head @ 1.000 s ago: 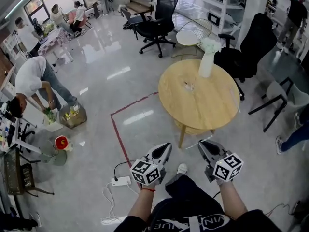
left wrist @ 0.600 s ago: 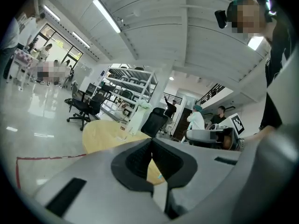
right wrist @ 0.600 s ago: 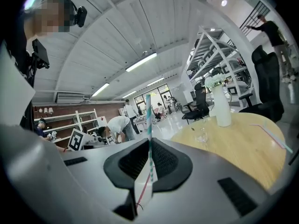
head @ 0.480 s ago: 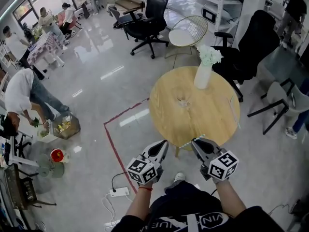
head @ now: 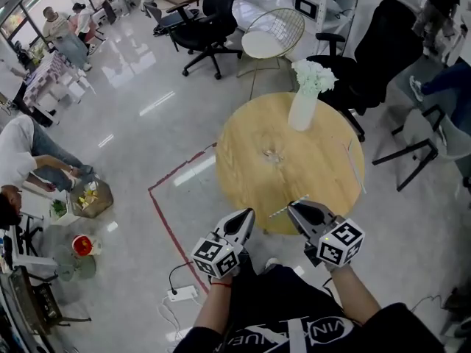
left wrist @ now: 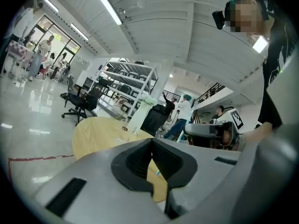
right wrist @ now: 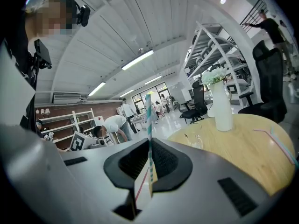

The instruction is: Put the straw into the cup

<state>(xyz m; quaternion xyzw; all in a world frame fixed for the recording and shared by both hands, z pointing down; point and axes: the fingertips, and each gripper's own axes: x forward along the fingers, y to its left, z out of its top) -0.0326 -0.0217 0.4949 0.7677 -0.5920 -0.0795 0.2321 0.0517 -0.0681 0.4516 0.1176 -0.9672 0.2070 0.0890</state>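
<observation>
A clear glass cup (head: 272, 155) (right wrist: 195, 139) stands near the middle of the round wooden table (head: 243, 168). My right gripper (head: 292, 206) (right wrist: 149, 143) hangs just over the table's near edge. It is shut on a teal-and-white striped straw (head: 287, 208) (right wrist: 148, 118), which sticks out past the jaws with a bit of paper wrapper at its base. To its left, my left gripper (head: 249, 213) (left wrist: 152, 146) is level with it and shut, with nothing between its jaws. Both grippers are well short of the cup.
A white vase with pale flowers (head: 302, 101) (right wrist: 222, 108) stands at the table's far side. Spare straws (head: 355, 166) lie by the right rim. Black office chairs (head: 202, 31) and a wire side table (head: 266, 44) stand beyond. Red floor tape (head: 165, 223) and a power strip (head: 182, 294) are at left.
The table has come closer; both grippers now reach its near edge instead of hanging over the floor. The right gripper still holds the straw, and the left is still shut.
</observation>
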